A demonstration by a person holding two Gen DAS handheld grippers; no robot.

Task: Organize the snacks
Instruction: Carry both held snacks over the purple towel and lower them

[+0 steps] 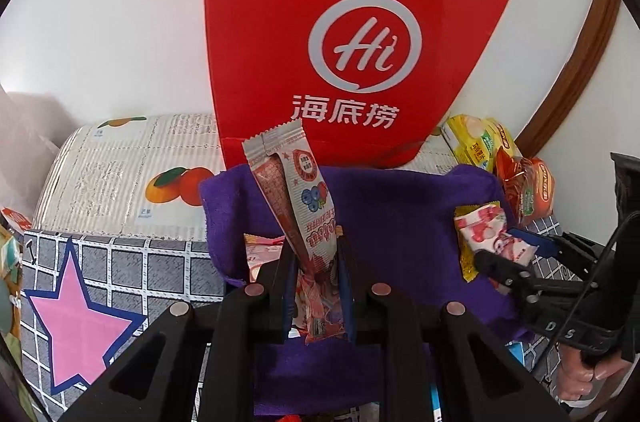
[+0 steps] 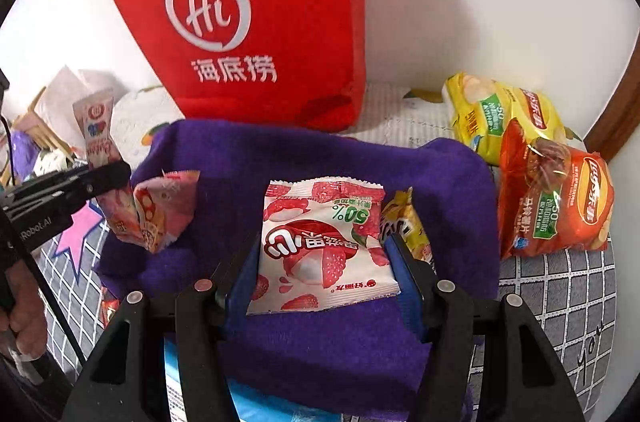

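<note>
pinching snack stick (image 1: 298, 198) in left fingers (image 1: 316, 262) | right fingers (image 2: 326, 254) clamping strawberry packet (image 2: 320, 242), label legible in right view only

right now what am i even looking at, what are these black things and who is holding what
These are two hand-held black tongs, each with a camera looking along its fingers; a person grips them, no robot arm. One picture is from the left tongs, shut on a long white and red snack stick wrapper. The other is from the right tongs, closed on a white strawberry-print candy packet. Below lies a purple fleece cloth on a grey checked cover. Behind stand a red fabric bag and yellow and orange crisp bags.
</note>
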